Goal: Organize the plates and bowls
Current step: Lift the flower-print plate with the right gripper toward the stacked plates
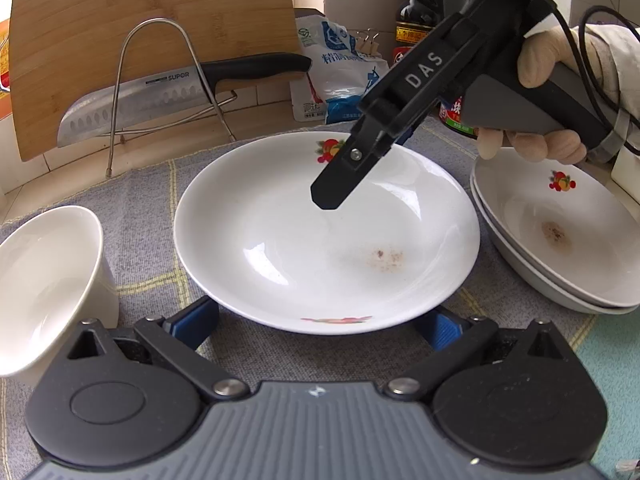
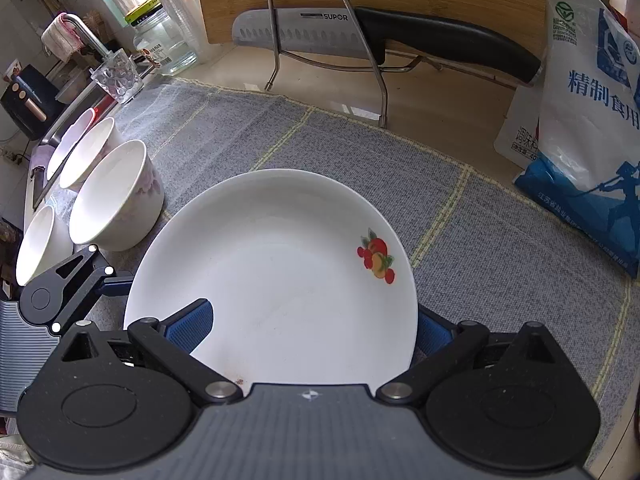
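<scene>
A white plate with fruit prints (image 1: 304, 240) lies on the grey checked mat (image 1: 152, 216); it fills the right wrist view (image 2: 276, 276). My left gripper (image 1: 320, 320) is open, its blue pads on either side of the plate's near rim. My right gripper (image 2: 312, 328) reaches over the plate's far rim; one blue pad (image 2: 192, 324) lies above the plate and the other below, with a gap. Seen from the left, the right gripper (image 1: 336, 196) hangs over the plate. Two stacked plates (image 1: 560, 240) sit at the right. White bowls (image 2: 116, 196) stand at the left.
A bamboo cutting board (image 1: 152, 32) and a knife (image 1: 160, 96) lean in a wire rack at the back. A salt bag (image 2: 592, 140) and sauce bottles (image 1: 412, 28) stand behind the mat. A glass (image 2: 116, 76), a faucet and a sink are at the far left.
</scene>
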Demonstrator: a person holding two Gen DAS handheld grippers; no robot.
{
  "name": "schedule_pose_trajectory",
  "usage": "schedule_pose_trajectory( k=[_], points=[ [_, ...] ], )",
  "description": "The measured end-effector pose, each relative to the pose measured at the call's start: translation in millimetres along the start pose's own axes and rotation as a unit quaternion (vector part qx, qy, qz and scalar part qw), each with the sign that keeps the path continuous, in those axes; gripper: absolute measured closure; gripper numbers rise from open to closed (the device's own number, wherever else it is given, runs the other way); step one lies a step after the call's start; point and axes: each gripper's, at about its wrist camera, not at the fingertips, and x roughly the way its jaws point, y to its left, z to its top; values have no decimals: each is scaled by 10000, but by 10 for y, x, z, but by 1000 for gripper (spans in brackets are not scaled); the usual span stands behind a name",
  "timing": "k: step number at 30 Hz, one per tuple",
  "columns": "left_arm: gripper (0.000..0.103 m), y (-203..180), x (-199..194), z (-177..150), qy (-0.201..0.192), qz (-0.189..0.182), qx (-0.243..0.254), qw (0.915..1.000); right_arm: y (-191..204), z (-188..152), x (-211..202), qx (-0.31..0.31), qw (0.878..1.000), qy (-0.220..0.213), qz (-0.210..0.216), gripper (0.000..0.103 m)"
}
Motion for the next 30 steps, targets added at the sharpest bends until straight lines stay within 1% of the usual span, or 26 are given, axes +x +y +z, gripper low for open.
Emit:
schedule_pose_trajectory(
  k=[8, 14, 19, 26, 30],
  points=[
    [0, 1, 6, 11, 7, -39, 48, 10000, -20, 86, 43, -155, 9998, -52, 66, 0],
    [0, 11, 23, 30, 44, -91, 96, 9999, -2, 110, 58, -274, 9996, 6, 75, 0],
    [0, 13, 35, 40, 66, -116, 117, 9998, 0, 106, 60, -190, 9998, -54, 54, 0],
    [0, 12, 54, 51, 87, -148, 149, 9997, -100, 125, 32, 368, 9990, -169, 197, 0],
    [1, 12, 54, 46, 77, -156, 152, 9997, -83, 143, 38, 309, 9993, -39, 215, 0]
  ],
)
